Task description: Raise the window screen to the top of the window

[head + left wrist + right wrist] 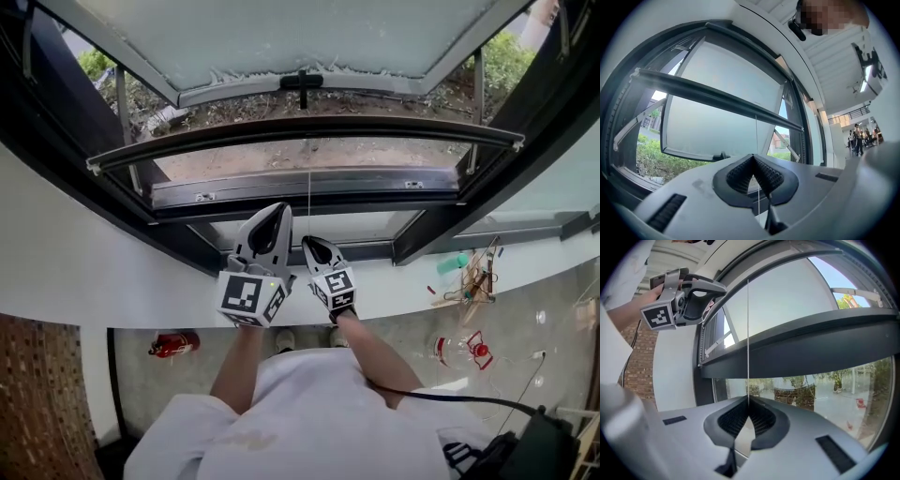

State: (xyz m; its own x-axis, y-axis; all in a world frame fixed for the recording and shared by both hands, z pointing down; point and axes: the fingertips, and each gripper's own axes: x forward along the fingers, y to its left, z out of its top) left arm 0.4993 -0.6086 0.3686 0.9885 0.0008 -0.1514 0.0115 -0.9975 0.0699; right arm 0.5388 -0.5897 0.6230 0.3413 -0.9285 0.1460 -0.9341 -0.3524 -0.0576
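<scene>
White short-sleeved top [309,412], a pale grey gripper in each hand.
Left gripper [278,208] and right gripper [312,243] alike: smooth light-grey shells, black ribbed fingers [736,176], a marker cube [251,297] of black-and-white squares at the rear (one per gripper). Thin black cable [450,398] beside the right arm.

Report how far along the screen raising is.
Done: left tongs and right tongs are both shut on the thin white pull cord. In hand: it runs taut to the screen's dark bottom bar. Left: that bar sits short of the window frame's top.
</scene>
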